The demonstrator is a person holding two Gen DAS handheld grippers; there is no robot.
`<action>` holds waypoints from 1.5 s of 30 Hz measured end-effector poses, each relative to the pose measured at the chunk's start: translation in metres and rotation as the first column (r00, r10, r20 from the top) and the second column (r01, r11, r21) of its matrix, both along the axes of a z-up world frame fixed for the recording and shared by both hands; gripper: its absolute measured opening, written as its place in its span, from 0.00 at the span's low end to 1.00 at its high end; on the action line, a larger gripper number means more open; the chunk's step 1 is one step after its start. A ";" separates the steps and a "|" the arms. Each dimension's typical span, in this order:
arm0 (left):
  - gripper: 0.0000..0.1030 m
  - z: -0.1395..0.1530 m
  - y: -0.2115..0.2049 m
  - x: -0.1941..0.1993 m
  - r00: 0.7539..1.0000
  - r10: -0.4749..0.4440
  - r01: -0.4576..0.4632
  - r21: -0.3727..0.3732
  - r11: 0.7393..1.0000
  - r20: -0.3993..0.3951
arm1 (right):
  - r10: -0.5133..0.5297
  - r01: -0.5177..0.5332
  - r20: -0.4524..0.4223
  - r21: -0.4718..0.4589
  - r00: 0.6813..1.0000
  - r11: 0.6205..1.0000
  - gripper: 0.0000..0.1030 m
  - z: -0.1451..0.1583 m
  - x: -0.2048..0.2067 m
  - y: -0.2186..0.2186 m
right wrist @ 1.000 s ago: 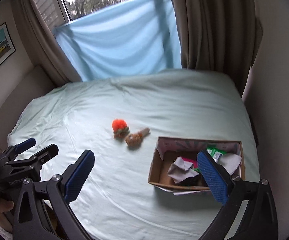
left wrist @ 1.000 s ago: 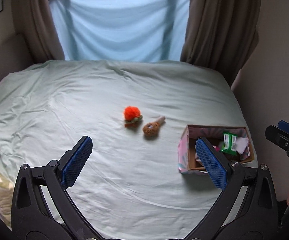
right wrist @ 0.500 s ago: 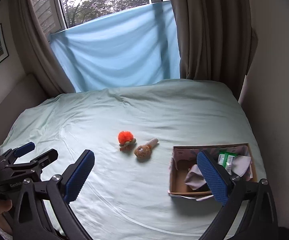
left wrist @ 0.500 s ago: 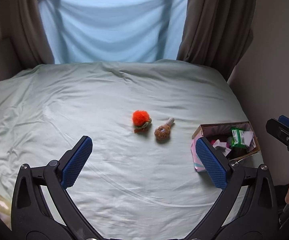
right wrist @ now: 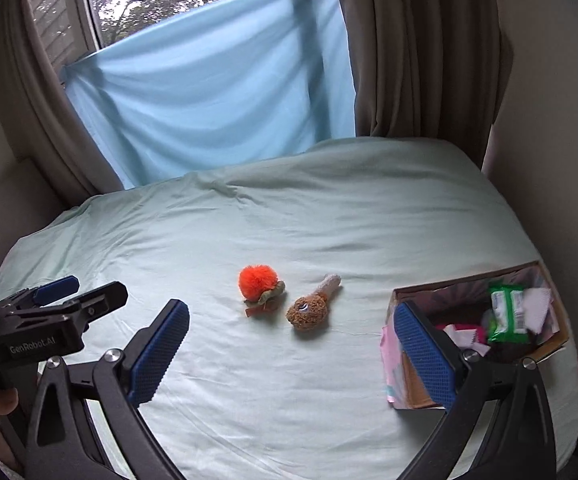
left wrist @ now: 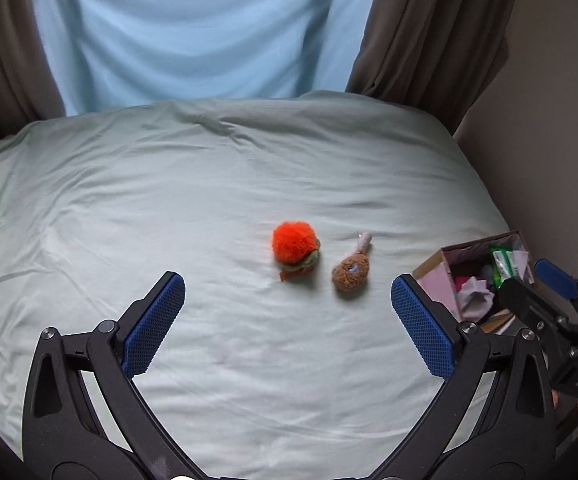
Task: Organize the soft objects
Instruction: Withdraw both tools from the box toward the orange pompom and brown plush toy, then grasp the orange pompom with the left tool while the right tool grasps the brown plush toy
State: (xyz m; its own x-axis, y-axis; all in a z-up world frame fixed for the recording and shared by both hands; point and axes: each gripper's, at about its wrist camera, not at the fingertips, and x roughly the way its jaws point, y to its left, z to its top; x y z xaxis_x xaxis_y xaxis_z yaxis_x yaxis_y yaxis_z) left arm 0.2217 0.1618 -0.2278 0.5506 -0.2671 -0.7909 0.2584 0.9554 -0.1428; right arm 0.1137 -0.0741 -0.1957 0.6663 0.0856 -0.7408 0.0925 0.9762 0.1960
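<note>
While both my grippers have drawn nearer over the last second, the two plush toys on the bed now sit larger ahead, so a first pick looks close.

Left wrist view: left gripper (left wrist: 288, 320), released, empty. Orange pom-pom toy (left wrist: 293, 242) and brown drumstick toy (left wrist: 352, 272), just beside each other on the bedsheet (left wrist: 169, 200). Cardboard box (left wrist: 437, 264) at right, partly filled with cloth and a green packet (left wrist: 503, 266).

Right wrist view: right gripper (right wrist: 291, 354), released, empty, its right finger overlapping the box. Nothing blocks the toys; curtains (right wrist: 417, 48) well apart.
</note>
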 end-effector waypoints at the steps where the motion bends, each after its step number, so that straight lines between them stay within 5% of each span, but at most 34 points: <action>1: 1.00 -0.012 0.000 0.012 1.000 -0.003 0.003 0.000 1.000 0.001 | -0.009 0.009 -0.005 0.009 1.000 1.000 0.99 -0.010 0.006 0.003; 17: 1.00 -0.195 -0.035 0.138 0.991 -0.108 0.099 -0.116 0.988 -0.079 | -0.125 0.125 -0.013 -0.032 0.992 0.992 0.90 -0.196 0.085 0.017; 25: 0.99 -0.234 -0.061 0.156 0.984 -0.175 0.169 -0.106 0.980 -0.046 | -0.154 0.154 -0.005 -0.010 0.988 0.988 0.84 -0.241 0.106 0.008; 29: 0.97 -0.243 -0.066 0.161 0.985 -0.168 0.163 -0.101 0.981 -0.041 | -0.165 0.165 -0.010 0.027 0.986 0.986 0.72 -0.253 0.110 0.005; 40: 0.42 -0.258 -0.068 0.162 0.980 -0.194 0.188 -0.099 0.977 -0.052 | -0.172 0.171 0.008 0.074 0.985 0.983 0.51 -0.261 0.109 0.007; 45: 0.37 -0.252 -0.066 0.159 0.978 -0.204 0.200 -0.085 0.976 -0.035 | -0.171 0.170 0.015 0.079 0.985 0.982 0.45 -0.256 0.106 0.007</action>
